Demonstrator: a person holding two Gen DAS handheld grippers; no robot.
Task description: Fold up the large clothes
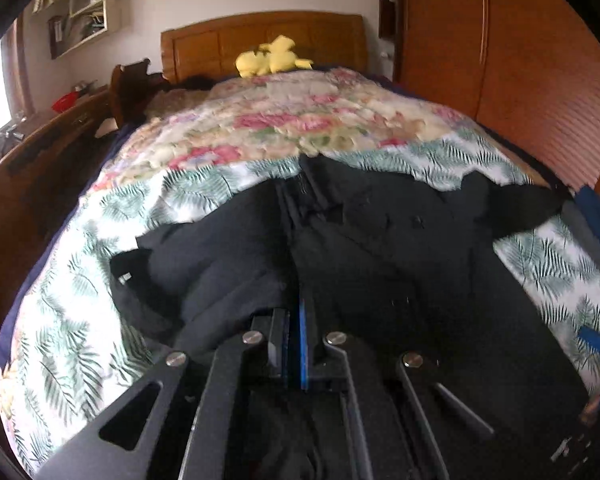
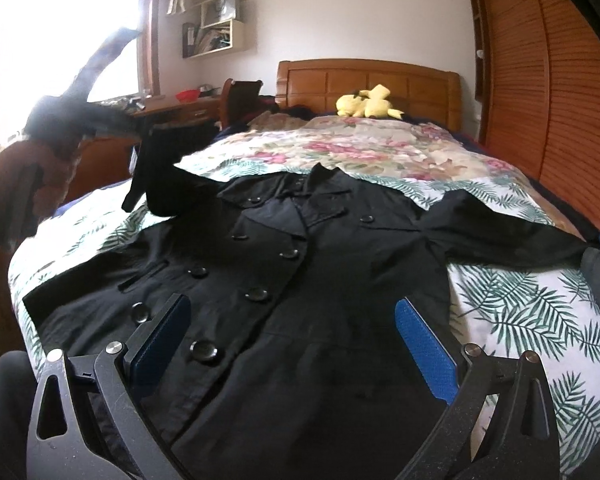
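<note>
A large black double-breasted coat (image 2: 300, 264) lies face up on the bed, collar toward the headboard, right sleeve (image 2: 500, 236) spread out to the side. In the right wrist view the left sleeve (image 2: 160, 168) is lifted off the bed at the left. My left gripper (image 1: 294, 316) is shut on a fold of the black coat (image 1: 380, 248), with fabric running up between its blue pads. My right gripper (image 2: 296, 320) is open and empty, hovering above the coat's lower front, its blue pads (image 2: 428, 348) wide apart.
The bed has a leaf-print sheet (image 2: 532, 312) and a floral quilt (image 2: 360, 148). A yellow plush toy (image 2: 368, 106) sits by the wooden headboard (image 2: 380, 80). A wooden wardrobe (image 2: 540, 100) stands on the right, a desk (image 2: 172, 110) and window on the left.
</note>
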